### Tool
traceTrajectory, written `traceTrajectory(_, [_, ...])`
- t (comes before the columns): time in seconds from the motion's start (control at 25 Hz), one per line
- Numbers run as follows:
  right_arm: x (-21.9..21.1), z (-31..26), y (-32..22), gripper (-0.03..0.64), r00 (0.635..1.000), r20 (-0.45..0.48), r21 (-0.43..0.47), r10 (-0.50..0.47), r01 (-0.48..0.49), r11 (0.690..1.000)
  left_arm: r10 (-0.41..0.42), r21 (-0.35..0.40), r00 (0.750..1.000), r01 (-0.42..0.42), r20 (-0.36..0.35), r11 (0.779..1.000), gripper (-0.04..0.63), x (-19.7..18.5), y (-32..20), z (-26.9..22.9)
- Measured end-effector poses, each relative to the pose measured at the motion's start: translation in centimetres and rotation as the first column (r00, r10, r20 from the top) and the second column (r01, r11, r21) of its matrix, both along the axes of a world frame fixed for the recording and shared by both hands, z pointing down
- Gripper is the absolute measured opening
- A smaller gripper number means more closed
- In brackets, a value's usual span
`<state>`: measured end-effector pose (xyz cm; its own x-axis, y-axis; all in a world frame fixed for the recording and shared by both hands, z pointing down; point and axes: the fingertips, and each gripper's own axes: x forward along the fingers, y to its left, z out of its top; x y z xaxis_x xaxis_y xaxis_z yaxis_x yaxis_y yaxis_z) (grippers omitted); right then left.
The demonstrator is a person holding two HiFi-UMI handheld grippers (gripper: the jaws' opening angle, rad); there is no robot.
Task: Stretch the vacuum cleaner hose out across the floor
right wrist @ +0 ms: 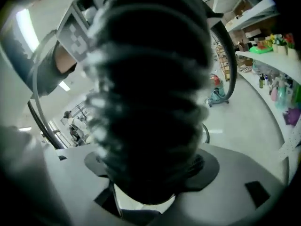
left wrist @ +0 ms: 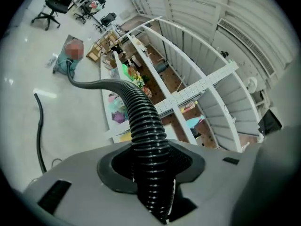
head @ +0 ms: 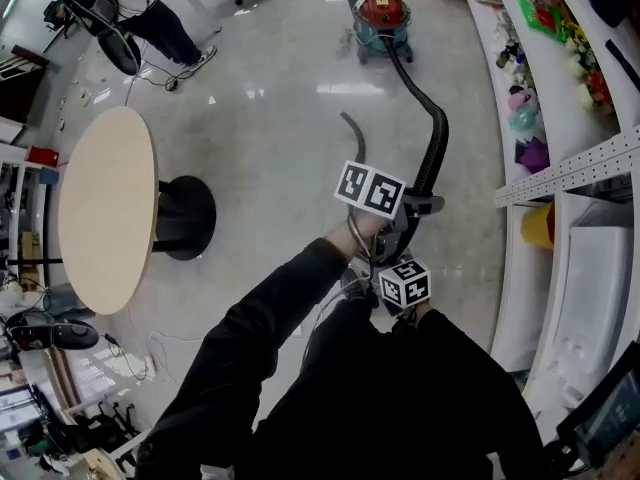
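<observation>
Where the hose is: the vacuum cleaner hose (head: 438,138) is running from the vacuum cleaner (head: 383,16), which is standing far across the floor (head: 270,98), back toward the person. Near the person it is lifting off the floor into both tools.
Left tool: the left tool (left wrist: 151,175) is pinching the ribbed hose in the notch of its pads. It is holding the slimmer corrugated stretch, on the side nearer the cleaner.
Right tool: the right tool (right wrist: 146,182) is clamping a thicker, blurred part of the same hose just behind the left tool, with its jaws standing wide around it.
How it will handle: it is looking light, soft and springy. It will probably be bending and sagging rather than staying straight, and recoiling once let go. A hard pull may be dragging the cleaner along.
Where to take hold: gripping across the ribs near the free end is looking best, since the ridges are giving the pads purchase.
Long axis and pointing: the hose is lying roughly along the line from cleaner to person. Its fixed end is pointing at the cleaner and its free end is arching up toward the person.
Slack: a curve is showing just ahead of the left tool, so the hose is not lying fully straight.
Nearby: a thin black cord (head: 358,136) is lying on the floor beside the hose, apart from it.
</observation>
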<state>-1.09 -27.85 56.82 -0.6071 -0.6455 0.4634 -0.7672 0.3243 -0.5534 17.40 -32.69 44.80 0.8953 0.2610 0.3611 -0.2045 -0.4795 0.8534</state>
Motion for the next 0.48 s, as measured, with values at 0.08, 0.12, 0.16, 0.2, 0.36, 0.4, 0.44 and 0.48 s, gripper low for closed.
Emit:
traceTrajectory(0.08, [1.1, -0.8, 1.6, 0.273, 0.998, 0.059, 0.017, -0.026, 0.025, 1.000, -0.013, 0.008, 1.000, 0.013, 0.008, 1.000, 0.170, 1.5, 1.1, 0.1])
traceTrajectory(0.12, [1.7, -1.2, 2.7, 0.169, 0.995, 0.072, 0.033, -0.064, 0.062, 0.998, -0.014, 0.028, 1.000, 0.013, 0.018, 1.000, 0.211, 2.0, 1.4, 0.5])
traceTrajectory(0.16, [2.2, -1.6, 4.0, 0.155, 0.990, 0.081, 0.050, -0.111, 0.107, 0.993, -0.010, 0.062, 0.999, 0.008, 0.035, 0.998, 0.246, 2.3, 1.7, 1.0])
traceTrajectory(0.2, [2.7, -2.1, 5.3, 0.152, 0.983, 0.095, 0.067, -0.159, 0.153, 0.986, -0.002, 0.105, 0.998, -0.004, 0.059, 0.994, 0.271, 2.4, 2.1, 1.7])
traceTrajectory(0.36, [5.2, -3.3, 9.1, 0.147, 0.955, 0.180, 0.092, -0.236, 0.223, 0.971, 0.017, 0.226, 0.992, -0.045, 0.126, 0.973, 0.324, 1.0, 4.7, 3.2])
traceTrajectory(0.4, [6.3, -3.2, 9.6, 0.147, 0.954, 0.211, 0.074, -0.215, 0.203, 0.976, 0.004, 0.229, 0.993, -0.032, 0.119, 0.973, 0.324, 0.5, 5.5, 3.1])
traceTrajectory(0.44, [7.4, -2.9, 10.0, 0.147, 0.952, 0.246, 0.049, -0.183, 0.177, 0.983, -0.017, 0.230, 0.994, -0.008, 0.108, 0.973, 0.324, -0.2, 6.2, 2.9])
traceTrajectory(0.48, [8.6, -2.7, 10.3, 0.147, 0.947, 0.286, 0.019, -0.145, 0.146, 0.989, -0.047, 0.241, 0.994, 0.022, 0.096, 0.970, 0.324, -1.0, 6.8, 2.7])
